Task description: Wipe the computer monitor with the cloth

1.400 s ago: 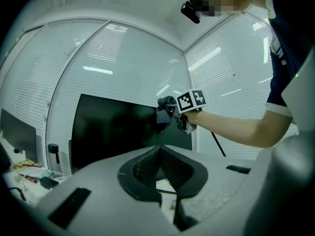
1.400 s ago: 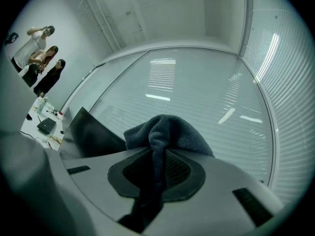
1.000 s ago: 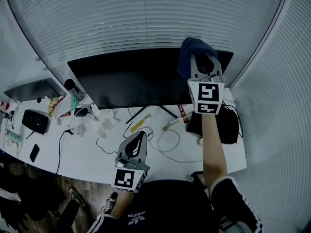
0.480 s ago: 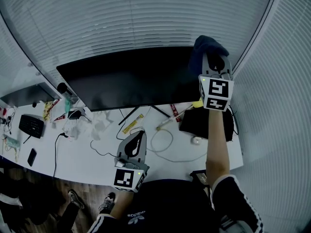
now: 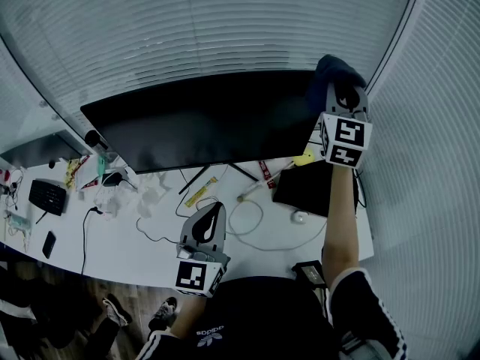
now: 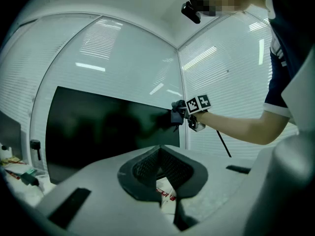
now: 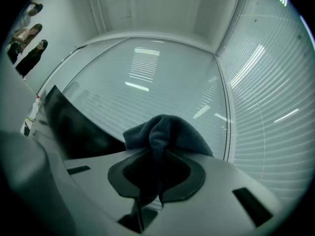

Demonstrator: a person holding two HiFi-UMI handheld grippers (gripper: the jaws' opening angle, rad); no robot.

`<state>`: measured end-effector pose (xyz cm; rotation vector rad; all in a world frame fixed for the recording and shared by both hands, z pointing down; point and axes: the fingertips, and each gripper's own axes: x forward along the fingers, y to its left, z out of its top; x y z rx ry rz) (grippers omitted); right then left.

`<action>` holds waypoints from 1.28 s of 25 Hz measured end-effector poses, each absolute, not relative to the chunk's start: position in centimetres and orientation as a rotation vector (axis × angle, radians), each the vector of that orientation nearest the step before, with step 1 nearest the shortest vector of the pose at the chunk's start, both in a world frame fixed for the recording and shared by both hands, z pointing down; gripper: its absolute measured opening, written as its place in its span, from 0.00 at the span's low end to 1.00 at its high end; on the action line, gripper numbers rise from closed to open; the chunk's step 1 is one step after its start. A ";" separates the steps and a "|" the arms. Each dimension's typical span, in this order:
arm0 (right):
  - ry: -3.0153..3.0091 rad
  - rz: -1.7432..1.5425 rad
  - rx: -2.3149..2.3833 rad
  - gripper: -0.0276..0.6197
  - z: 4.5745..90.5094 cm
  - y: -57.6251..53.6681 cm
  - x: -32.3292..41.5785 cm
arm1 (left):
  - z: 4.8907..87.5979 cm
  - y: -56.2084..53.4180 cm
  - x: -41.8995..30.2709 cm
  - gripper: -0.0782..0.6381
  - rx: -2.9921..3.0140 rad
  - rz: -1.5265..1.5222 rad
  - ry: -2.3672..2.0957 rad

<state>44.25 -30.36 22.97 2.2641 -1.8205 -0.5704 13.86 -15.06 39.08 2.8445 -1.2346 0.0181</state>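
Right gripper [image 5: 340, 96] clamps the cloth [image 5: 334, 70] at the monitor's [image 5: 202, 118] top right corner; left gripper [image 5: 213, 216] hangs closed, empty. Wiping appears under way, and how much is done is unclear.

The cloth [image 5: 334, 70] is dark blue, the monitor [image 5: 195, 122] black, the desk [image 5: 262, 250] white.

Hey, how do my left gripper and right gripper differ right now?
The right gripper is shut on the dark blue cloth; the left gripper is shut on nothing. The right is raised at the black monitor's upper right corner; the left hangs low over the white desk edge. Both carry marker cubes.
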 end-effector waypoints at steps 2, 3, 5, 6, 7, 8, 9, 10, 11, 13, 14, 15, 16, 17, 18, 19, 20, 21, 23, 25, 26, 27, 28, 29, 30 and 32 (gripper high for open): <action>-1.823 -0.575 2.266 0.11 23.0 -30.4 44.5 | 39.0 -15.1 14.0 0.12 2.847 0.014 -1.239; -1.826 -0.581 2.264 0.11 23.0 -30.4 44.4 | 38.9 -15.1 14.0 0.12 2.849 0.010 -1.240; -1.830 -0.591 2.260 0.11 23.0 -30.5 44.3 | 38.9 -15.2 14.1 0.12 2.854 0.007 -1.241; -1.832 -0.597 2.256 0.11 23.0 -30.5 44.2 | 38.9 -15.2 14.2 0.12 2.854 0.005 -1.242; -1.834 -0.601 2.252 0.11 23.1 -30.5 44.1 | 38.9 -15.2 14.2 0.12 2.854 0.004 -1.244; -1.835 -0.603 2.247 0.11 23.3 -30.5 44.1 | 39.0 -15.2 14.2 0.12 2.854 0.005 -1.246; -1.835 -0.605 2.241 0.11 23.4 -30.5 44.2 | 39.1 -15.2 14.2 0.12 2.853 0.008 -1.248; -1.835 -0.606 2.235 0.11 23.7 -30.5 44.3 | 39.2 -15.3 14.2 0.12 2.848 0.011 -1.249; -1.834 -0.605 2.228 0.11 24.0 -30.5 44.3 | 39.2 -15.3 14.2 0.12 2.843 0.013 -1.250; -1.837 -0.599 2.209 0.11 24.6 -30.6 44.3 | 39.2 -15.4 14.3 0.12 2.839 0.017 -1.250; -1.842 -0.592 2.200 0.11 25.1 -30.6 44.2 | 39.2 -15.4 14.4 0.12 2.839 0.019 -1.249; -1.846 -0.582 2.193 0.11 25.5 -30.6 44.1 | 39.2 -15.4 14.4 0.12 2.839 0.020 -1.249; -1.850 -0.572 2.187 0.11 26.0 -30.6 44.1 | 39.3 -15.5 14.5 0.12 2.839 0.020 -1.250; -1.852 -0.563 2.182 0.11 26.5 -30.6 44.1 | 39.3 -15.5 14.5 0.12 2.838 0.020 -1.252; -1.853 -0.556 2.176 0.11 27.0 -30.7 44.1 | 39.3 -15.6 14.5 0.12 2.837 0.021 -1.255; -1.853 -0.550 2.170 0.11 27.4 -30.7 44.1 | 39.4 -15.6 14.5 0.12 2.835 0.022 -1.259; -1.854 -0.545 2.164 0.11 27.8 -30.7 44.1 | 39.4 -15.7 14.4 0.12 2.833 0.024 -1.263; -1.854 -0.541 2.158 0.11 28.2 -30.7 44.2 | 39.4 -15.7 14.4 0.12 2.831 0.025 -1.267; -1.856 -0.531 2.147 0.11 28.7 -30.8 44.2 | 39.3 -15.8 14.3 0.12 2.828 0.028 -1.272; -1.859 -0.521 2.140 0.11 29.3 -30.9 44.2 | 39.3 -15.9 14.3 0.12 2.826 0.032 -1.277; -1.859 -0.516 2.137 0.11 29.6 -30.8 44.3 | 39.4 -15.9 14.2 0.12 2.827 0.035 -1.279; -1.858 -0.511 2.132 0.11 30.1 -30.8 44.2 | 39.5 -15.9 14.2 0.12 2.827 0.038 -1.280; -1.856 -0.504 2.125 0.11 30.6 -30.7 44.2 | 39.5 -15.9 14.2 0.12 2.825 0.039 -1.282; -1.853 -0.496 2.117 0.11 31.2 -30.7 44.2 | 39.6 -15.9 14.2 0.12 2.824 0.040 -1.282; -1.851 -0.484 2.107 0.11 32.0 -30.7 44.2 | 39.7 -15.9 14.3 0.12 2.823 0.041 -1.282; -1.847 -0.455 2.088 0.11 33.6 -30.6 44.1 | 39.8 -15.9 14.4 0.12 2.823 0.044 -1.278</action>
